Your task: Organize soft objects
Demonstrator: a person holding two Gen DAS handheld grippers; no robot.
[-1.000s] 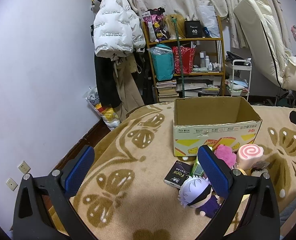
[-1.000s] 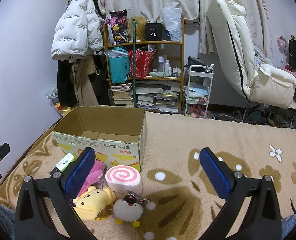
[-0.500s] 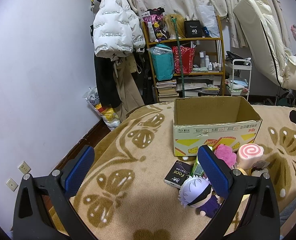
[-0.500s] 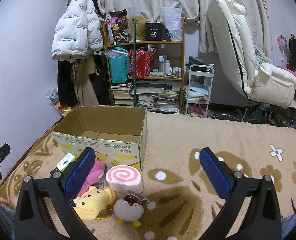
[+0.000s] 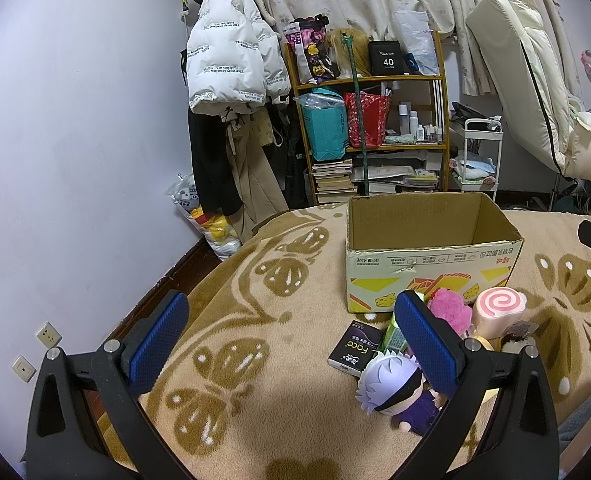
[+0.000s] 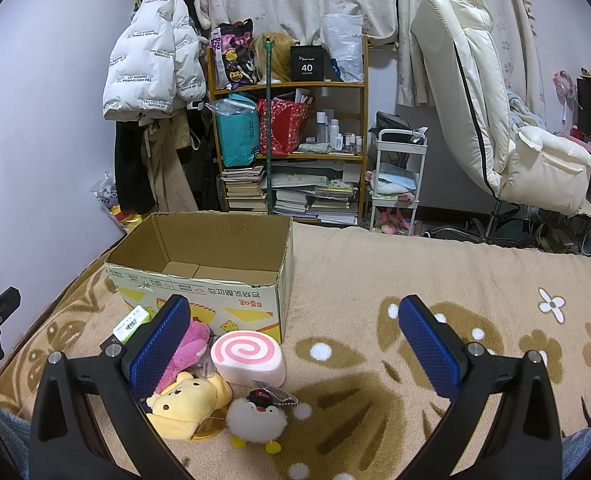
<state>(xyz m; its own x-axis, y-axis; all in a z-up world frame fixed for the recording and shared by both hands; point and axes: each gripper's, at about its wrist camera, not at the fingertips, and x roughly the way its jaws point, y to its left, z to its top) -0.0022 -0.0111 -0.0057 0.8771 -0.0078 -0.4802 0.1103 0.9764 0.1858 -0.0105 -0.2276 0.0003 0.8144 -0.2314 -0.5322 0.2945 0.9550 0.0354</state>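
An open, empty cardboard box (image 5: 431, 252) (image 6: 199, 276) stands on a beige blanket. In front of it lie soft toys: a pink plush (image 5: 449, 310) (image 6: 189, 346), a pink swirl roll cushion (image 5: 499, 306) (image 6: 247, 356), a yellow bear (image 6: 189, 402), a white fluffy penguin (image 6: 257, 420) and a white-haired doll (image 5: 393, 388). My left gripper (image 5: 291, 336) is open and empty, above the blanket left of the toys. My right gripper (image 6: 295, 340) is open and empty, above the blanket right of the toys.
A black "Face" packet (image 5: 353, 350) and a green carton (image 5: 393, 336) (image 6: 131, 322) lie among the toys. Behind the bed are a cluttered shelf (image 6: 291, 144), hanging coats (image 5: 231, 68), a white cart (image 6: 397, 176) and a cream chair (image 6: 495, 120).
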